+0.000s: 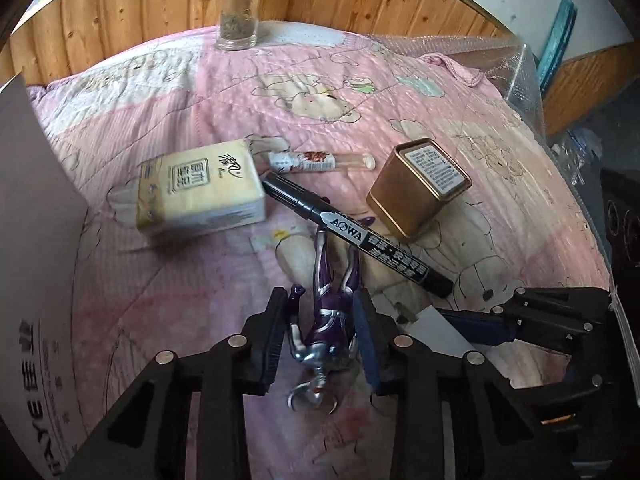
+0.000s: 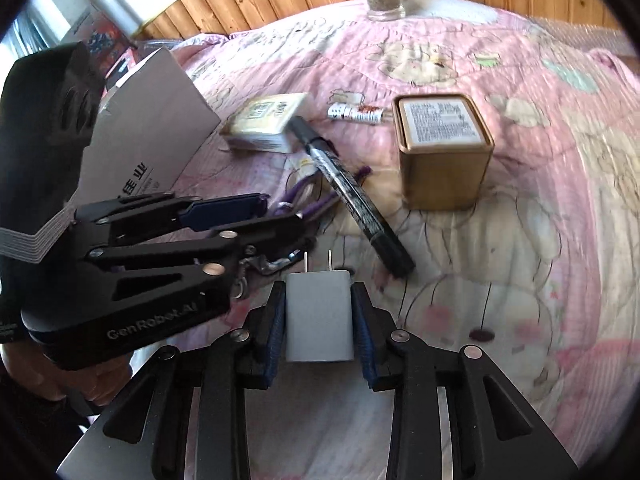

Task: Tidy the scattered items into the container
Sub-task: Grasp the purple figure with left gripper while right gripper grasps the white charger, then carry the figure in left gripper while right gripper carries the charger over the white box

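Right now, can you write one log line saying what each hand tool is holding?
left gripper: shut on purple toy figure | right gripper: shut on white charger plug | black marker: lying across figure's legs

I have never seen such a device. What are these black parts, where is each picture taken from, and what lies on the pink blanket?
Each picture comes from a camera mounted on hand-held tongs, looking along the two fingers. The left tongs close around a purple toy figure. The right tongs hold a white charger plug. On the blanket lie a tissue pack, a black marker, a gold tin, a small tube and a glass jar. A cardboard box stands left.
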The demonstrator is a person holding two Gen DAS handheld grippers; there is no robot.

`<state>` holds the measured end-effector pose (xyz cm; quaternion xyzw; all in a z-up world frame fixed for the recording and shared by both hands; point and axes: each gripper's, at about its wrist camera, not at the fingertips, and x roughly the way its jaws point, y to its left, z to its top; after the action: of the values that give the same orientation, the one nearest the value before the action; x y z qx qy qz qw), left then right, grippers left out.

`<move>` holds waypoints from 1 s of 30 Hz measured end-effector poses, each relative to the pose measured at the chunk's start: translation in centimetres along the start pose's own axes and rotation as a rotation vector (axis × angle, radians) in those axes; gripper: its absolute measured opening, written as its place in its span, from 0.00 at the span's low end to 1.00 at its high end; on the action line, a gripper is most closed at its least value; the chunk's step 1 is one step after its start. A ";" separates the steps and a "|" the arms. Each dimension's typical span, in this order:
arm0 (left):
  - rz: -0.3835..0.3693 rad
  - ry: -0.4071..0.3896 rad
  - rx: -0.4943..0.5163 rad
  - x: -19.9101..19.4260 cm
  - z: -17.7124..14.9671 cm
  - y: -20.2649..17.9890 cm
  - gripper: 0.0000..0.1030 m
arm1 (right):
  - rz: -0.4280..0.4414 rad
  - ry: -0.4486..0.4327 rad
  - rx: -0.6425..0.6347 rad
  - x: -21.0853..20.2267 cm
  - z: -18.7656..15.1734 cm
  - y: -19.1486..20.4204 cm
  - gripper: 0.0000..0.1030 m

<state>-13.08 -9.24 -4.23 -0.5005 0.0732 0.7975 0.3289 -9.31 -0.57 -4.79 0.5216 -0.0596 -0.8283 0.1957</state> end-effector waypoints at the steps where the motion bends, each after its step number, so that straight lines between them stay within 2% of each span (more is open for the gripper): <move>1: 0.008 0.001 -0.003 -0.3 -0.2 0.1 0.32 | 0.000 0.001 0.000 -0.2 -0.2 0.2 0.32; 7: 0.025 0.014 -0.064 -1.9 -2.0 0.6 0.31 | 0.000 0.003 0.015 -1.0 -1.3 0.8 0.32; 10: 0.039 0.012 -0.057 -1.5 -2.0 0.4 0.32 | -0.002 0.011 0.032 -0.7 -1.9 0.7 0.33; 11: 0.033 0.029 -0.049 -0.7 -1.9 0.0 0.38 | -0.004 0.008 0.034 -0.6 -2.1 0.6 0.33; 13: 0.050 -0.012 0.010 0.0 -1.8 -1.1 0.48 | -0.008 -0.006 0.027 -0.6 -2.3 0.8 0.34; 15: 0.059 -0.020 0.022 0.2 -1.7 -1.5 0.46 | -0.009 -0.010 0.020 -0.7 -2.3 0.8 0.33; 16: 0.053 -0.013 0.001 0.2 -1.6 -1.3 0.34 | -0.006 -0.011 0.023 -0.7 -2.3 0.7 0.33; 25: 0.065 0.028 -0.014 -3.1 -3.2 -0.9 0.33 | 0.025 -0.015 0.051 -3.1 -3.2 1.6 0.33; 30: 0.048 0.117 -0.014 -4.5 -3.9 -1.2 0.33 | 0.033 -0.021 0.076 -4.5 -4.5 2.1 0.33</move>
<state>-8.16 -12.15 -2.05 -0.5466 0.0987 0.7751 0.3011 -3.09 -0.31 -2.38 0.5189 -0.1018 -0.8275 0.1886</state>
